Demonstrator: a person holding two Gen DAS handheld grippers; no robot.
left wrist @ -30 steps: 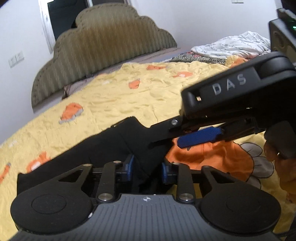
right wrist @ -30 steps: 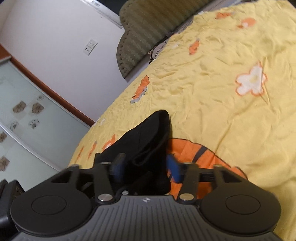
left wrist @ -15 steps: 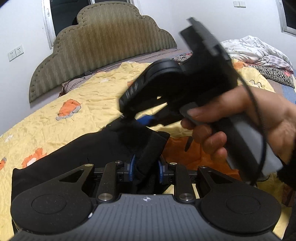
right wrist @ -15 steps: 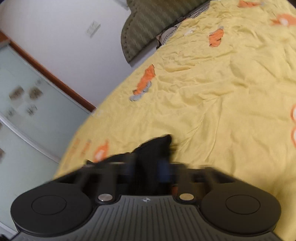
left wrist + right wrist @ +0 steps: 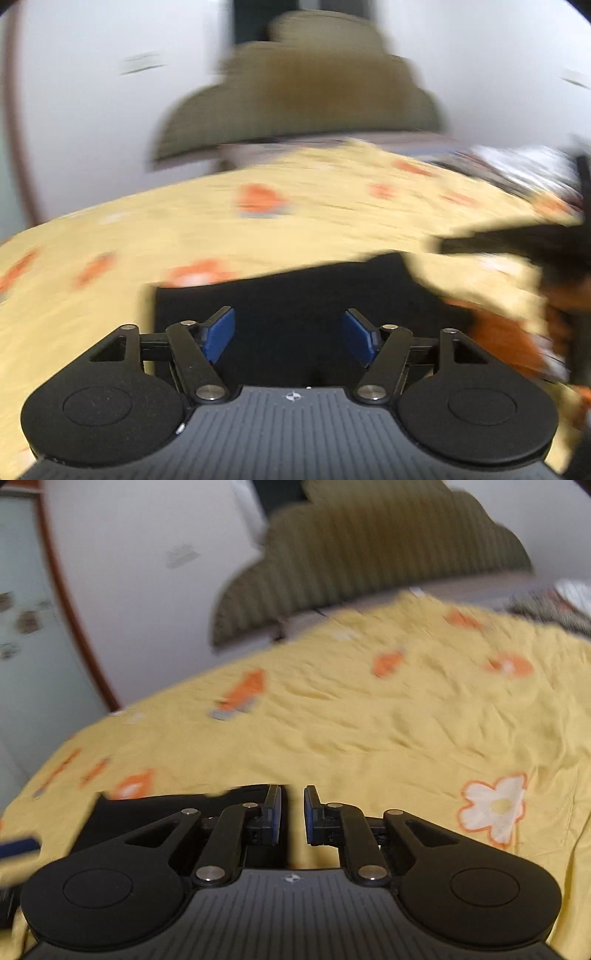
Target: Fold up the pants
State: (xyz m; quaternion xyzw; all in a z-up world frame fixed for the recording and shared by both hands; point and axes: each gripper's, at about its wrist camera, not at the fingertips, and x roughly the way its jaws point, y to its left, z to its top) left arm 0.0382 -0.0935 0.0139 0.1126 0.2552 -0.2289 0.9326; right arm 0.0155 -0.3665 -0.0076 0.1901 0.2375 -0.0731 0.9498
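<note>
Left gripper [image 5: 291, 338] now released, black pants [image 5: 295, 291] beyond fingers [image 5: 220, 332]

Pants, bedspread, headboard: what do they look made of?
Pants: black, matte, soft cloth that lies flat; the weave is lost to blur. Bedspread: thin yellow woven fabric, probably cotton-like, finely creased, printed with orange and white flowers. Headboard: olive upholstery with ribbed vertical channels, possibly velvet or corduroy; too blurred to be sure.

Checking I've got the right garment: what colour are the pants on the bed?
Plain black pants, no visible pattern, lying on the yellow bedspread. Left wrist view shows them best.
</note>
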